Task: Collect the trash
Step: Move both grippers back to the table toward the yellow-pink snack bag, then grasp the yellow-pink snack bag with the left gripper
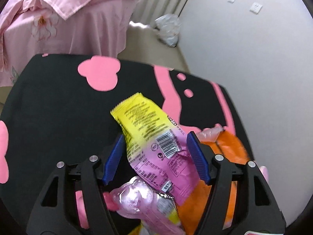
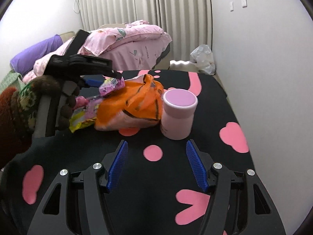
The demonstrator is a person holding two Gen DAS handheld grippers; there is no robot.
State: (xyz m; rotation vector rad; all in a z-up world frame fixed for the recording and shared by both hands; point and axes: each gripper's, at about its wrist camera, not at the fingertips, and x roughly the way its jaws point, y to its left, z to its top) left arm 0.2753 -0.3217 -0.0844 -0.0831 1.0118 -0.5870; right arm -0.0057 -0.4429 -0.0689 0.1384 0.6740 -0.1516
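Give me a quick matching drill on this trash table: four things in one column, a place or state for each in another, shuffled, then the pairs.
Things:
1. yellow and pink wrapper
2. orange bag
3. pink-lidded jar
4. right gripper

Places or states:
A. upright on the black cloth, beside the orange bag
B. open and empty above the cloth
C. crumpled in the middle of the table
D. between the open blue fingers of the left gripper

Pairs: 1-D, 2-C, 3-A, 4-B
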